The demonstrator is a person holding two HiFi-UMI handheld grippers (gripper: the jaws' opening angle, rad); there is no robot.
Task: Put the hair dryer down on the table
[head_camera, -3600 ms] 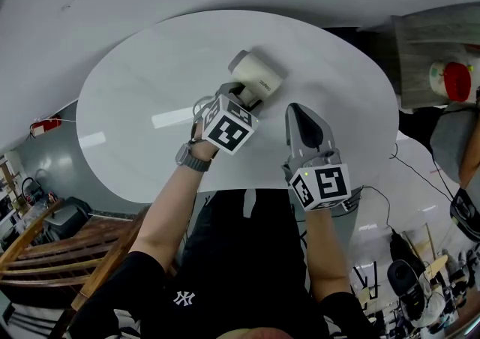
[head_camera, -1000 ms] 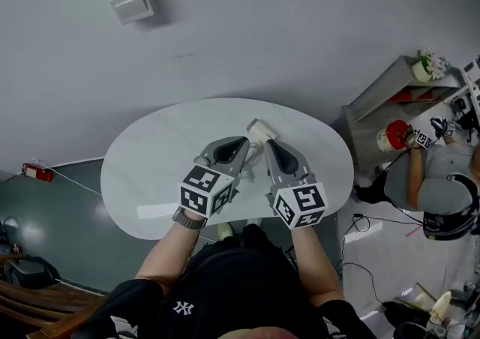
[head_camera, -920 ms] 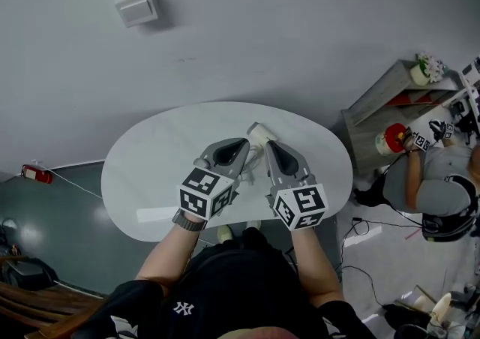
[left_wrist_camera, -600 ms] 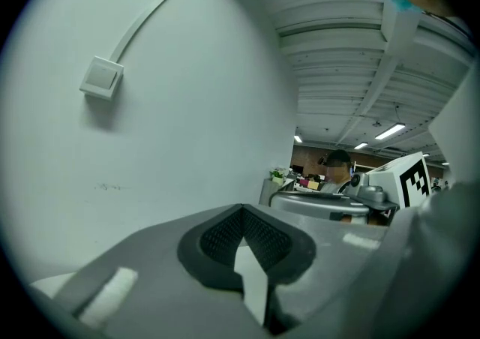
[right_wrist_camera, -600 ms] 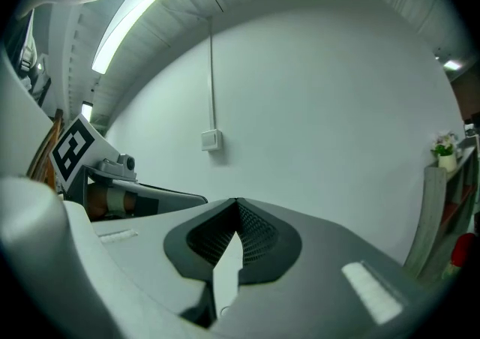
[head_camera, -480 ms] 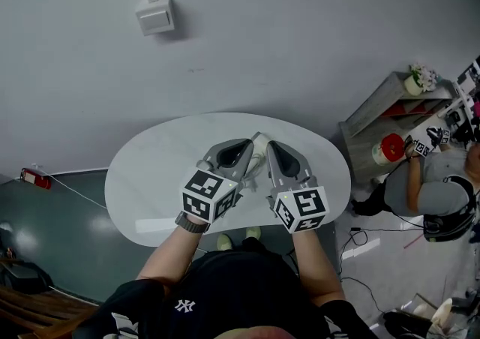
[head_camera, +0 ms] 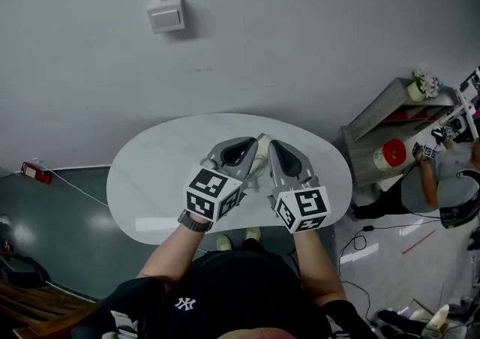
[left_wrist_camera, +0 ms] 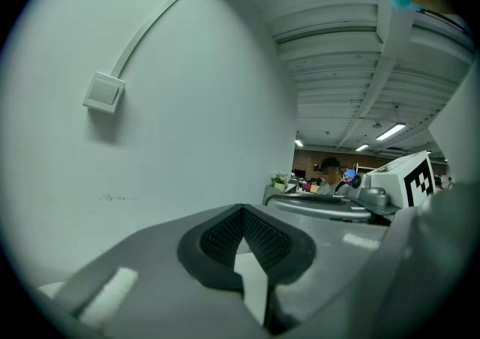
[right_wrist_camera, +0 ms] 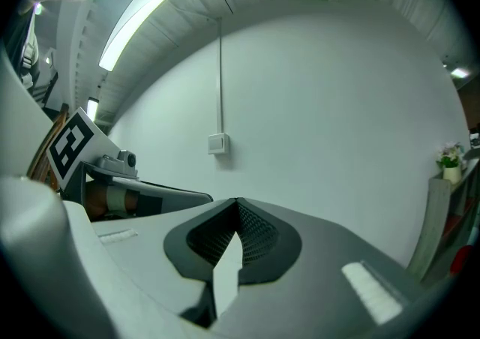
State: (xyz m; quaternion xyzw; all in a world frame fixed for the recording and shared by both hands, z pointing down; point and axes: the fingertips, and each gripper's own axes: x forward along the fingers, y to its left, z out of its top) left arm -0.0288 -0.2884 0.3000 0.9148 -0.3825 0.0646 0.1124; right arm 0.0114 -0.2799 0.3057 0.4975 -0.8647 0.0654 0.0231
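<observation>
The cream hair dryer (head_camera: 259, 163) lies on the white oval table (head_camera: 150, 172). Only a sliver of it shows between my two grippers, which are held side by side well above the tabletop. My left gripper (head_camera: 250, 144) is shut with nothing in it, and so is my right gripper (head_camera: 273, 145). In the left gripper view the jaws (left_wrist_camera: 244, 214) meet and point at the bare wall. The right gripper view shows its shut jaws (right_wrist_camera: 236, 206) aimed at the same wall. Most of the dryer is hidden beneath the grippers.
A wall box (head_camera: 166, 15) with a conduit hangs above the table. A red power strip (head_camera: 30, 171) lies on the floor at left. At right stand a grey shelf (head_camera: 390, 116), a red-and-white container (head_camera: 390, 154) and another person (head_camera: 450, 191).
The left gripper, earlier shut on the hair dryer at the table, has let go of it. Both grippers have risen away from the tabletop. Over the last second they barely move.
</observation>
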